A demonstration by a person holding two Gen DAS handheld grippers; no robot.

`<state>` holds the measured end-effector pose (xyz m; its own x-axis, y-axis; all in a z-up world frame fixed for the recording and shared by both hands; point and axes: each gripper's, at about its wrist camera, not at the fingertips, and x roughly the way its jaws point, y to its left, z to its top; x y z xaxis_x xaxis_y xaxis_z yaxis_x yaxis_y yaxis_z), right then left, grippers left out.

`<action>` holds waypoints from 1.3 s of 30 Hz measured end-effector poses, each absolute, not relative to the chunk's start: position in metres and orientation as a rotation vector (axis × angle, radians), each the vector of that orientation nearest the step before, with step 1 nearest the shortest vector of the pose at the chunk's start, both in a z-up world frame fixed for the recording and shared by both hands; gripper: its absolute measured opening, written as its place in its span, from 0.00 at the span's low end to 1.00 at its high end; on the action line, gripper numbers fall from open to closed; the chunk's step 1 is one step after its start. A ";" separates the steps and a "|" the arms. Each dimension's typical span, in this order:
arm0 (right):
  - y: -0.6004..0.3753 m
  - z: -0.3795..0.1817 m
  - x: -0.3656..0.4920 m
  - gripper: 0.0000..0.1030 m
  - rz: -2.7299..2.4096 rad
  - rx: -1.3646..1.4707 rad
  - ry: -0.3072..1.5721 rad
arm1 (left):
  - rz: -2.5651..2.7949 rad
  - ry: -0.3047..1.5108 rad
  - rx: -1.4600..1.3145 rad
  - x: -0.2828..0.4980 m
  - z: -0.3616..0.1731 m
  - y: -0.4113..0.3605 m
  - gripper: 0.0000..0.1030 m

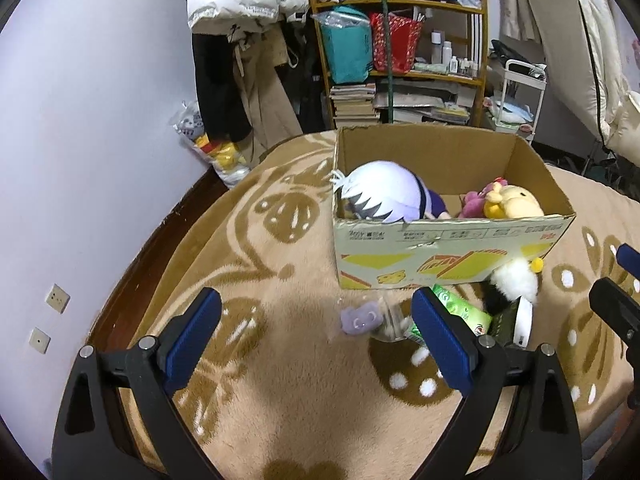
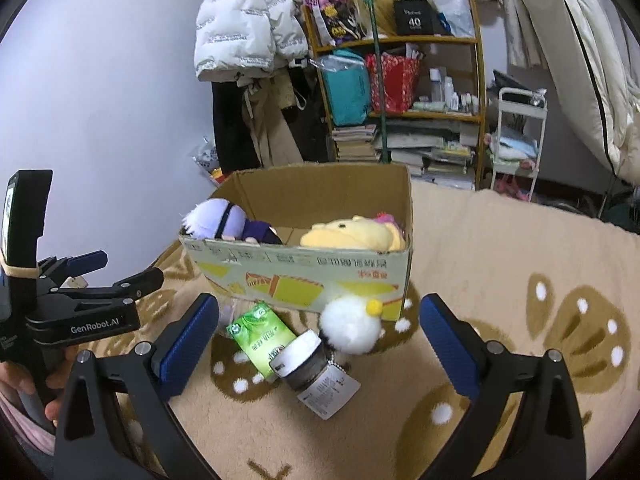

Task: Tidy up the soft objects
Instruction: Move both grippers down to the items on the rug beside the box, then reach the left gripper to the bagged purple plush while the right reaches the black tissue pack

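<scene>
A cardboard box (image 1: 452, 240) (image 2: 304, 276) stands on the beige patterned blanket. Inside lie a white-haired doll in purple (image 1: 384, 196) (image 2: 216, 220), a yellow plush (image 1: 516, 204) (image 2: 352, 236) and a pink plush (image 1: 476, 200). In front of the box sit a white fluffy plush with a yellow beak (image 1: 514, 282) (image 2: 350, 326) and a small purple soft toy (image 1: 358, 320). My left gripper (image 1: 316, 296) (image 2: 128, 268) hovers open just short of the purple toy. My right gripper (image 2: 320, 300) (image 1: 618, 276) is open too, facing the white plush, with nothing between its fingers.
A green packet (image 1: 464, 308) (image 2: 260, 336), a dark jar with a white lid (image 2: 304, 364) and a clear container (image 1: 390, 324) lie by the box's front. A shelf of bags and books (image 2: 400, 92), hanging coats and a white trolley (image 2: 516, 140) stand behind. The wall is at the left.
</scene>
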<state>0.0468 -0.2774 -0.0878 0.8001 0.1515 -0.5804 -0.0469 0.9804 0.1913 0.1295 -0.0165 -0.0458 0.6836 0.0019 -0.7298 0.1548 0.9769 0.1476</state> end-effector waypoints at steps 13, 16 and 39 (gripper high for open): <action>-0.275 -0.118 0.068 1.00 0.070 0.158 0.742 | -0.090 0.953 0.166 0.158 -0.081 -0.013 0.92; -0.272 -0.125 0.072 1.00 0.085 0.160 0.765 | -0.095 0.987 0.155 0.164 -0.089 -0.013 0.92; -0.255 -0.159 0.100 1.00 0.113 0.164 0.879 | -0.109 1.122 0.124 0.196 -0.135 -0.017 0.92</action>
<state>0.0997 -0.2552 -0.1589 0.6329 0.1657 -0.7563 -0.0310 0.9815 0.1892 0.1965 -0.0168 -0.1347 0.4294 -0.0249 -0.9028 0.1495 0.9878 0.0439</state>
